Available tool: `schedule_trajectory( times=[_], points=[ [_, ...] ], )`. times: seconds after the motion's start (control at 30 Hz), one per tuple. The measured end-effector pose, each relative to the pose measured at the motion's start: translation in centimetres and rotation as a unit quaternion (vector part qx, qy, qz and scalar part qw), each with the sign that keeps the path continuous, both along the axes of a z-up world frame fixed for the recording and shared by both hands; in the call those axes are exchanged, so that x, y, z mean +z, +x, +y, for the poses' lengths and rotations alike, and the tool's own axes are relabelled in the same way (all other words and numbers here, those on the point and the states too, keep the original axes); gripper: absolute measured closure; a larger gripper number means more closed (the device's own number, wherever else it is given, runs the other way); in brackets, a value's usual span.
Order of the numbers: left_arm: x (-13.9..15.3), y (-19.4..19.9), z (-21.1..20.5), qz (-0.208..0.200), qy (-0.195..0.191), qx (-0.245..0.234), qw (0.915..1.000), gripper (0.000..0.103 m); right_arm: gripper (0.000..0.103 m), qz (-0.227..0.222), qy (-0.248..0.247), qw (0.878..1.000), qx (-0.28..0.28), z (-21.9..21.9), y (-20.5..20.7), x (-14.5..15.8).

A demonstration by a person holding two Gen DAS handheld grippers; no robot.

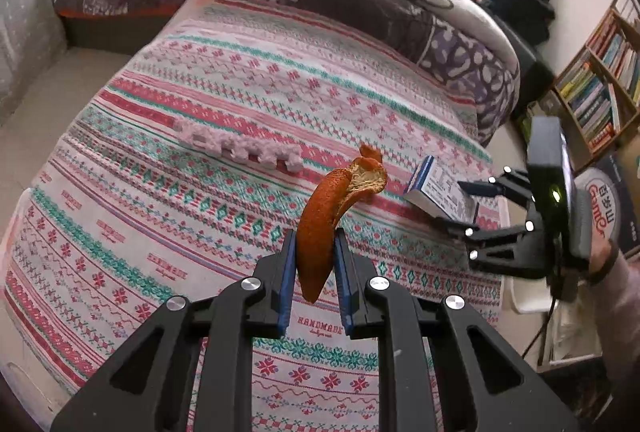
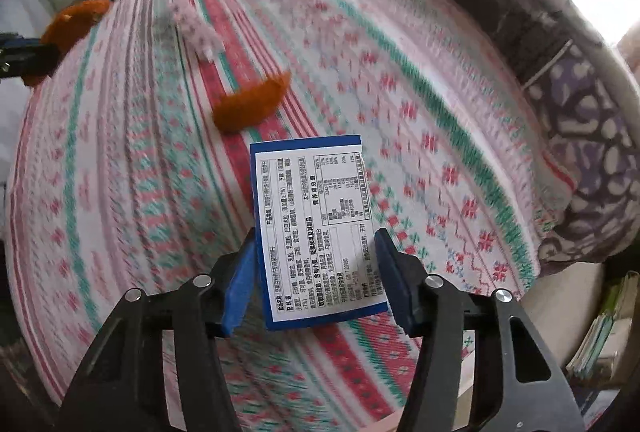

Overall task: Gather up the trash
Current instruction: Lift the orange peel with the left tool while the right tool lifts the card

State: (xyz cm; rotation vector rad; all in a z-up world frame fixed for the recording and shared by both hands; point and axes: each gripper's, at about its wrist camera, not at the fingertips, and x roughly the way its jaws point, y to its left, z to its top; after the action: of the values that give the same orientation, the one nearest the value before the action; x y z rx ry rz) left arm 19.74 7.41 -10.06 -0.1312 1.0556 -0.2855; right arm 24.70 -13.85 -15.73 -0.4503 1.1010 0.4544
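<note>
The left gripper (image 1: 316,264) is clamped on a curled orange peel (image 1: 328,212), lifted above the patterned bedspread (image 1: 200,80). A second peel (image 2: 252,104) lies on the cloth. Further right, the right gripper (image 2: 316,272) has its blue pads (image 2: 240,280) against both sides of a small blue-edged carton (image 2: 316,228), gripping it.

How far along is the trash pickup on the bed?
Done: nothing visibly binned. In hand: the left hand-held gripper clamps a curled orange peel; the right hand-held gripper brackets the blue-and-white printed box. Left: another orange peel piece and a pink foam strip on the patterned bedspread.
</note>
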Motion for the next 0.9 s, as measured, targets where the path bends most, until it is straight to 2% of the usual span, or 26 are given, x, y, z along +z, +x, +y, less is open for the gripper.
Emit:
schedule_trajectory(
  times=[0.17, 0.3, 0.37, 0.6, 0.73, 0.9],
  points=[
    [1.9, -0.4, 0.7, -0.034, -0.004, 0.023, 0.9992, 0.085, 0.049, -0.067, 0.018, 0.996, -0.049, 2.3, -1.6, 4.6],
    [3.3, -0.6, 1.3, -0.059, -0.009, 0.042, 0.9973, 0.084, 0.049, -0.115, 0.042, 0.986, -0.112, 2.4, -3.1, 8.2],
    [3.9, -0.9, 1.5, -0.074, -0.006, 0.054, 0.9958, 0.084, 0.049, -0.132, 0.052, 0.979, -0.145, 2.0, -4.1, 9.0],
    [4.5, -1.3, 0.8, -0.098, 0.014, 0.055, 0.9935, 0.084, 0.049, -0.159, 0.095, 0.947, -0.262, 0.0, -7.6, 10.4],
    [4.4, -1.3, -0.3, -0.102, 0.017, 0.054, 0.9932, 0.084, 0.049, -0.170, 0.109, 0.930, -0.306, -1.4, -8.5, 10.0],
    [4.6, -1.2, -1.6, -0.104, 0.011, 0.054, 0.9931, 0.084, 0.049, -0.202, 0.093, 0.918, -0.327, -2.8, -9.1, 9.8]
  ],
)
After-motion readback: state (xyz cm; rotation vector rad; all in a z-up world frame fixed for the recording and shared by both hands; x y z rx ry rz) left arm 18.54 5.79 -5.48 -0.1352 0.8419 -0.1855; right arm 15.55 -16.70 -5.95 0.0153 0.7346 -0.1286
